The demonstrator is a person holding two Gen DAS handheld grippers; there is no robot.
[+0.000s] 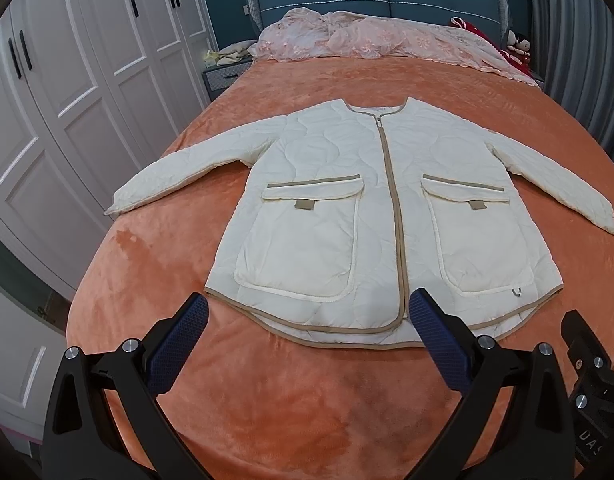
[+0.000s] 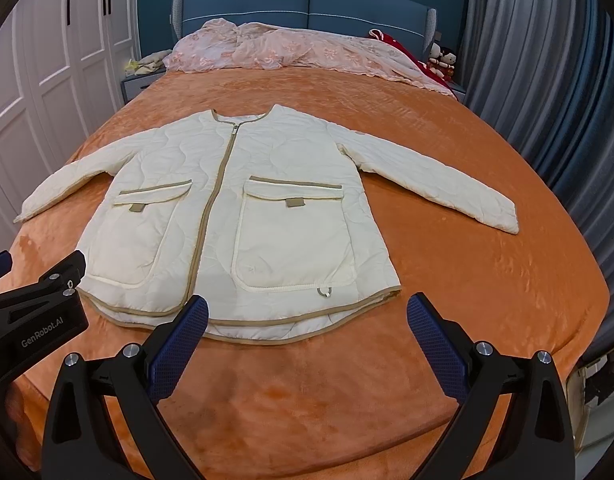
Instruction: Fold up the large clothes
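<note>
A cream quilted jacket [image 1: 331,208] with tan trim and two front pockets lies flat, front up and zipped, on the orange bed cover, both sleeves spread out. It also shows in the right wrist view [image 2: 243,208]. My left gripper [image 1: 309,320] is open and empty, hovering just short of the jacket's hem, left of the zip. My right gripper [image 2: 307,322] is open and empty, just short of the hem's right half. The left gripper's body [image 2: 35,316] shows at the left of the right wrist view.
The orange bed cover [image 1: 307,392] spreads around the jacket. A pink floral quilt [image 1: 387,40] is bunched at the blue headboard. White wardrobe doors [image 1: 67,100] stand to the left, grey curtains [image 2: 547,80] to the right. A nightstand [image 1: 223,72] sits at the far left.
</note>
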